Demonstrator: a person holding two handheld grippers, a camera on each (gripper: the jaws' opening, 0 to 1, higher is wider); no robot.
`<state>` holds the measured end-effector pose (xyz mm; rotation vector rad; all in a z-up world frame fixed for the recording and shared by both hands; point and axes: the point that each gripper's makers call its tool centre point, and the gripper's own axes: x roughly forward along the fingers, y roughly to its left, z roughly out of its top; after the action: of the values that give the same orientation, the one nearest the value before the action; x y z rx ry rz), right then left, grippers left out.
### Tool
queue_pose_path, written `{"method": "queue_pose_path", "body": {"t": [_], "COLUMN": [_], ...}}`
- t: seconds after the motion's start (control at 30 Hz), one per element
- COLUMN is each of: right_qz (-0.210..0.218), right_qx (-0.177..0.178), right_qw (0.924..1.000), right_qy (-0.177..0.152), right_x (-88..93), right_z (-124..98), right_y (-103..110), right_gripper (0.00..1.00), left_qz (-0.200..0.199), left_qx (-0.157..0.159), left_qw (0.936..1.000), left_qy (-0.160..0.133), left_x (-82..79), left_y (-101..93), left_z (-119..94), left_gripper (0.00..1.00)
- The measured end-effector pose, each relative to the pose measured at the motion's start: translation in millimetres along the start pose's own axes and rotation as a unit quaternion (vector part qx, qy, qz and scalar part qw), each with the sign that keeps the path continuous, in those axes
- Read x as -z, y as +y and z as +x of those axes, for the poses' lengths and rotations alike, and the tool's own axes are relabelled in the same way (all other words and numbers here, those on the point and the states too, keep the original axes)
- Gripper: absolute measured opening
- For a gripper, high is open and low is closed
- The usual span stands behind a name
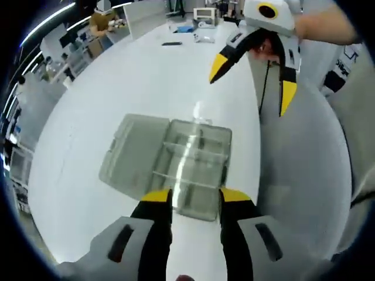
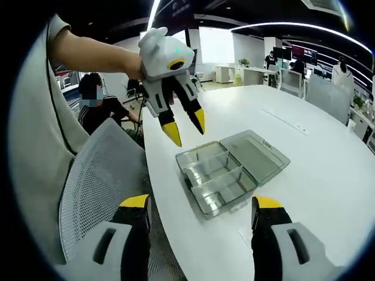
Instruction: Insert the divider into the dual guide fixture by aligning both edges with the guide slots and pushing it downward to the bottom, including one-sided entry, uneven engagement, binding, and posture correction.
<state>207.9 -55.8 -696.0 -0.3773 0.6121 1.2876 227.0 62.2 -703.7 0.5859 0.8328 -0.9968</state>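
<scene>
Both tongs, left and right, hang open, empty, above the clear box. Dividers look thin, stiff, slippery, probably light; grip the top edge.

Left gripper view looks steeply down, close over the open clear box on the desk; right gripper view faces it from farther back, box at 12 o'clock.
</scene>
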Motion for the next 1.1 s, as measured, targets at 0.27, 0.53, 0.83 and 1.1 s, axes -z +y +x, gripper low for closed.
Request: {"method": "queue_pose_path", "body": {"t": [0.27, 0.53, 0.83, 1.1], "right_qz": [-0.006, -0.010, -0.010, -0.021], "right_qx": [0.004, 0.009, 0.015, 0.015], "right_qw": [1.0000, 0.9998, 0.9993, 0.9986], "right_qy": [0.006, 0.016, 0.032, 0.046], "right_x": [2.5, 8.5, 20.7, 26.4], "right_z": [-6, -13, -22, -24], "right_y": [-7, -16, -28, -38], "right_gripper": [0.67, 0.67, 0.67, 0.66], "left_qz": [-0.063, -0.088, -0.092, -0.108], "left_qx": [-0.030, -0.044, -0.047, -0.056], "left_qw": [0.9938, 0.9862, 0.9818, 0.9769], "left_qy": [-0.087, -0.133, -0.159, -0.176], "left_x": [-21.8, -29.5, -36.1, -41.6], "left_y": [-12.9, -35.4, -51.5, -48.4], "left_z": [-13, -16, -19, -24], "left_gripper": [0.35, 0.38, 0.43, 0.45]}}
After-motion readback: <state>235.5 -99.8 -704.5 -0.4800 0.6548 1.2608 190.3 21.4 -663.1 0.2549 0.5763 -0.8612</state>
